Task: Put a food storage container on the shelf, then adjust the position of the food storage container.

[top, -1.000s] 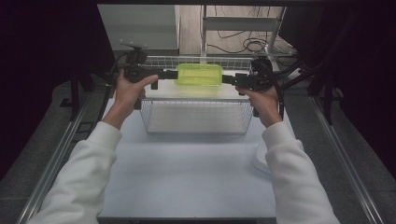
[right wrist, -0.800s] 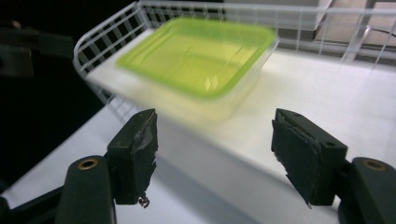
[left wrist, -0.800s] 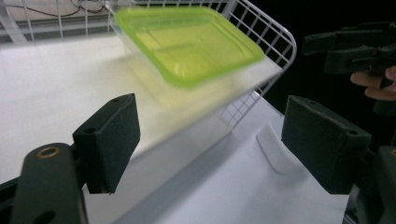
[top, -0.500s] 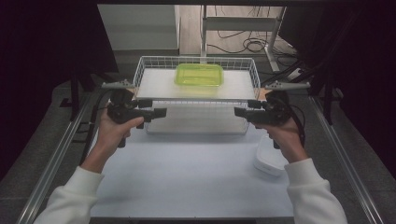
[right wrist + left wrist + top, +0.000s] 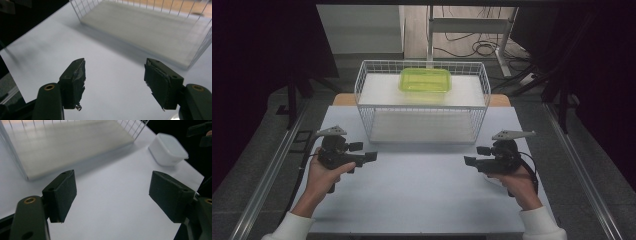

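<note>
White tub half hidden behind right hand in high view, blurred upper right in left gripper view; green lidded box upper centre, atop wire basket; left gripper and right gripper lower frame, pointing inward, level above table; jaws of both released, nothing between.

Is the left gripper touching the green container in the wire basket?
Apart. The high view shows the left gripper low over the table in front of the wire basket, while the green container lies inside at the basket's far side, with clear space between them.
</note>
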A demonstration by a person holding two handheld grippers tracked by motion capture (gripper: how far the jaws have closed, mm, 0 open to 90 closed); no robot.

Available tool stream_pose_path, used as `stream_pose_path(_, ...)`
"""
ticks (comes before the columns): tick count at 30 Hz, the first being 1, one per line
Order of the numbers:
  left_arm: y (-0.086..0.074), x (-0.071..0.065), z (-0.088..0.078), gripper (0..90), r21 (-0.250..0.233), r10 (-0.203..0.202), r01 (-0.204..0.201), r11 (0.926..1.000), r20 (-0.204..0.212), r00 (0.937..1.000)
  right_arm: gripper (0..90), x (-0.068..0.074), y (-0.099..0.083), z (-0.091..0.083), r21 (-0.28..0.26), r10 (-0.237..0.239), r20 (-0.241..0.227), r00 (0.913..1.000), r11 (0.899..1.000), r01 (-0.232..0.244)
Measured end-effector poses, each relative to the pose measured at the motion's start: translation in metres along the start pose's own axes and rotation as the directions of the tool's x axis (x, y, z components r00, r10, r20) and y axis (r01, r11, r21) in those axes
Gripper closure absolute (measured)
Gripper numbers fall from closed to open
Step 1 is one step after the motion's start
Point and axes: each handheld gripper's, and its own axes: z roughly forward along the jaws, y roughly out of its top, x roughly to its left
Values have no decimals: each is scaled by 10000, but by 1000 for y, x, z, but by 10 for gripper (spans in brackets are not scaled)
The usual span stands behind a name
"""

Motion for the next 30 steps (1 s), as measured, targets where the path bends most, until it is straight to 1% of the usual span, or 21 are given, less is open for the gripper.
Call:
stream_pose_path(1, 0, 0, 0, 214, 0, 0, 0, 10000, 0, 10000, 344, 0, 0, 0, 0, 0, 0, 10000, 10000, 0)
stream_pose_path(2, -6, 0, 4, 217, 68, -61, 61, 10000, -39, 10000, 347, -1, -7, 6, 289, 62, -6, 10000, 9996, -62)
stream_pose_path(3, -6, 0, 4, 217, 68, -61, 61, 10000, -39, 10000, 347, -1, -7, 6, 289, 62, -6, 10000, 9996, -62)
stream_pose_path(4, -9, 0, 7, 217, 178, -12, 14, 9998, -99, 9999, 348, -2, -11, 10, 392, 158, 8, 9999, 9991, -158)
stream_pose_path(6, -11, -3, 11, 217, 395, 179, -169, 9991, -242, 9995, 348, -2, -13, 11, 419, 191, -26, 9998, 9989, -190)
stream_pose_path(11, -15, -8, 19, 220, 519, 265, -255, 9983, -177, 9995, 348, -2, -17, 14, 660, 58, 5, 10000, 9978, -58)
stream_pose_path(15, -17, -10, 21, 220, 579, 407, -387, 9976, -334, 9986, 347, -3, -20, 16, 765, 122, -38, 9999, 9970, -119)
stream_pose_path(16, -18, -11, 20, 220, 576, 461, -434, 9974, -461, 9979, 348, -3, -21, 17, 800, 154, -49, 9999, 9967, -149)
stream_pose_path(17, -18, -11, 20, 219, 576, 461, -434, 9974, -461, 9979, 348, -3, -21, 17, 800, 154, -49, 9999, 9967, -149)
stream_pose_path(19, -20, -11, 20, 217, 631, 531, -495, 9968, -558, 9970, 347, -6, -21, 21, 897, 155, 38, 9999, 9958, -158)
stream_pose_path(24, -20, -11, 21, 214, 685, 512, -476, 9965, -524, 9973, 348, -7, -21, 22, 1032, 197, 133, 9997, 9944, -210)
stream_pose_path(26, -20, -10, 23, 212, 754, 520, -480, 9960, -519, 9973, 358, -9, -22, 20, 1107, 243, 265, 9994, 9935, -271)
stream_pose_path(27, -20, -10, 25, 211, 821, 523, -474, 9955, -594, 9969, 366, -10, -22, 19, 1130, 267, 326, 9991, 9931, -302)
stream_pose_path(29, -20, -10, 27, 209, 869, 456, -407, 9954, -549, 9975, 393, -18, -21, 10, 1147, 410, 605, 9973, 9923, -477)
stream_pose_path(30, -20, -10, 27, 208, 869, 456, -407, 9954, -549, 9975, 393, -18, -21, 10, 1147, 410, 605, 9973, 9923, -477)
